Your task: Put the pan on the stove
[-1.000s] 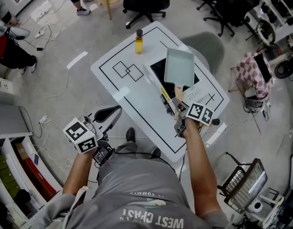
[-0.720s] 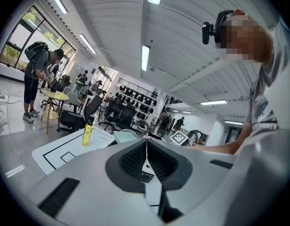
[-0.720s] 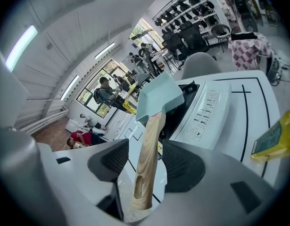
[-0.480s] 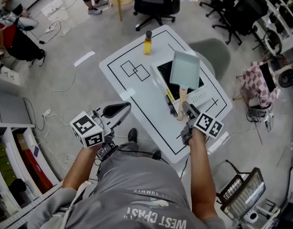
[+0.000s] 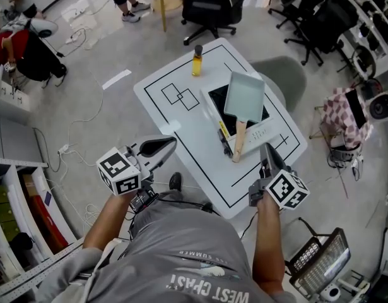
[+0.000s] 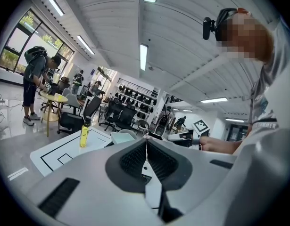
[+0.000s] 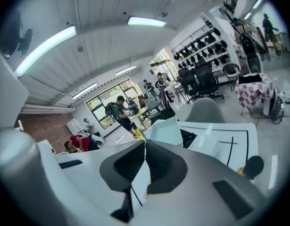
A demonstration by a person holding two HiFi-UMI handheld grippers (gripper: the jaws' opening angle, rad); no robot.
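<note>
The pale teal square pan (image 5: 244, 95) rests on the black stove (image 5: 220, 95) on the white table (image 5: 181, 122). Its wooden handle (image 5: 238, 142) points toward me. My right gripper (image 5: 266, 151) hovers just right of the handle's end, apart from it. Its jaws are closing with nothing between them. In the right gripper view its tips (image 7: 145, 142) meet, with the pan (image 7: 166, 131) beyond. My left gripper (image 5: 165, 144) is held off the table's near left edge. It is shut and empty, tips together (image 6: 146, 140) in the left gripper view.
A yellow bottle (image 5: 197, 60) stands at the table's far corner. A yellow-and-black tool (image 5: 223, 134) lies left of the pan's handle. Office chairs (image 5: 203, 5) ring the far side, and a checked cloth (image 5: 345, 109) hangs at the right.
My right gripper has left the pan's handle, drawn back toward me and to the right, and its jaws have come together. The pan stays on the stove.
</note>
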